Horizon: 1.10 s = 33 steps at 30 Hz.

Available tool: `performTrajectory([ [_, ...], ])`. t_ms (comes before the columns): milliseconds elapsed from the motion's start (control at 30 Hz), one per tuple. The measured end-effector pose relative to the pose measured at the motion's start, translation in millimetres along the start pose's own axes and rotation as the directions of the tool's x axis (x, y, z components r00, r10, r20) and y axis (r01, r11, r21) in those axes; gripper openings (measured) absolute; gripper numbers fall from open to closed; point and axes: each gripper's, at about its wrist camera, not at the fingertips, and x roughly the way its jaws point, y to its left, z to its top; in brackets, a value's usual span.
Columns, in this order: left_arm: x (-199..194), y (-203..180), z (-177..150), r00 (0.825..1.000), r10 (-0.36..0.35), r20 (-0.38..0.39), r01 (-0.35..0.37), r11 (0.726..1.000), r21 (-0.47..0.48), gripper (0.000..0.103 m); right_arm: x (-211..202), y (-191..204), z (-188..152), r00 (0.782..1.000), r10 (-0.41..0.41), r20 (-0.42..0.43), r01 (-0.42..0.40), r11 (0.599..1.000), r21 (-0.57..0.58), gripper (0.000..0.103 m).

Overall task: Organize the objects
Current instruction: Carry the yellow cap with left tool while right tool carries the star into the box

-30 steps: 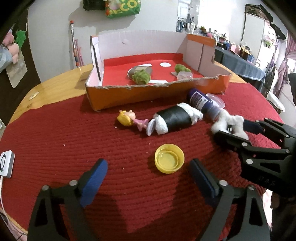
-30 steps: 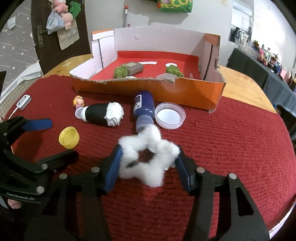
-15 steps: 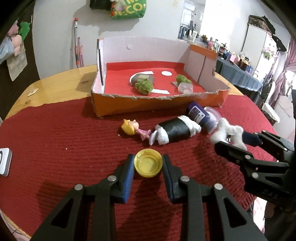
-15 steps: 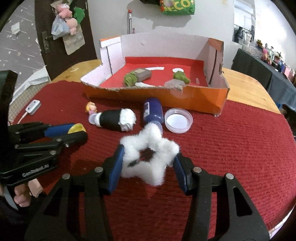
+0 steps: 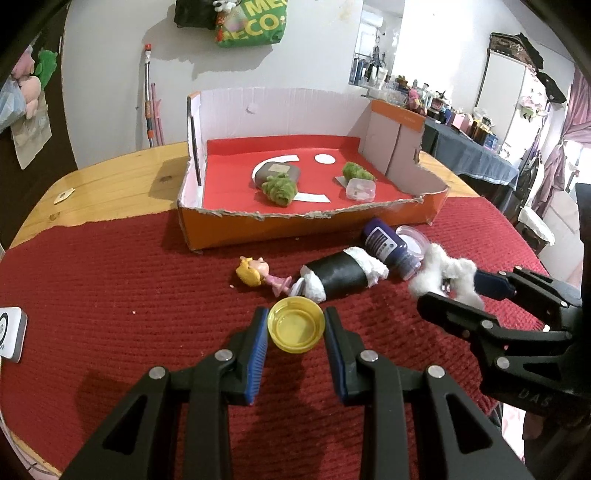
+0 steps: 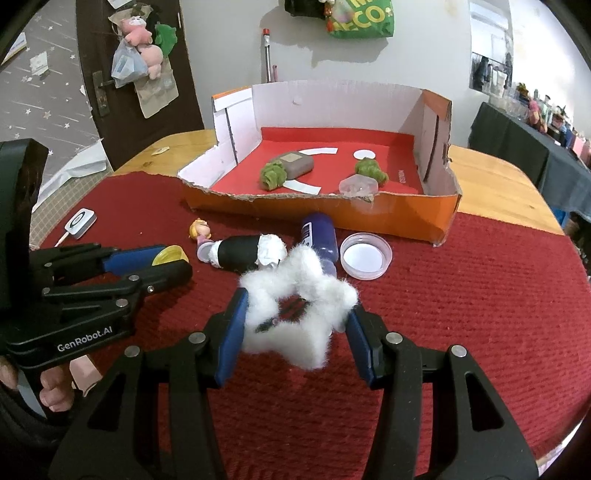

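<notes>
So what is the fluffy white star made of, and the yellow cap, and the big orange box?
The fluffy white star looks like cotton wool or stuffing: wispy, matte fibres at its edges. The yellow cap seems to be plastic, smooth with a slight shine. The orange box looks like cardboard, its torn front edge showing brown, ragged layers.

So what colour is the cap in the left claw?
Yellow cap, clearest in the left wrist view.

White lettering "GenRobot.AI" runs along the black body of the left gripper (image 6: 171,260), at eight o'clock. Green hanging bag (image 6: 360,16) at twelve o'clock — partial yellow letters "ME" above "ECO:". The blue bottle's (image 6: 319,236) label — too small to read.
</notes>
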Motion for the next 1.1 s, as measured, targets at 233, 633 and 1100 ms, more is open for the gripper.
performTrajectory([
  [233, -3.5, -1.3, 7.0, 1.0, -0.006, 0.017, 0.006, 1.0, 0.005, 0.031, -5.7, 0.7, 4.9, 1.0, 0.022, 0.011, -0.022, 1.0, 0.001, 0.049],
  [633, -6.6, -3.3, 34.4, 0.999, -0.019, 0.047, 0.018, 1.0, 0.02, 0.031, -14.0, 0.3, 27.3, 0.998, 0.059, 0.036, -0.059, 0.998, -0.009, 0.049],
  [1100, 0.8, 0.0, 73.5, 0.998, -0.027, 0.059, 0.025, 0.999, 0.035, 0.032, -5.3, -8.7, 63.6, 0.997, 0.075, 0.022, -0.075, 0.997, -0.016, 0.049],
])
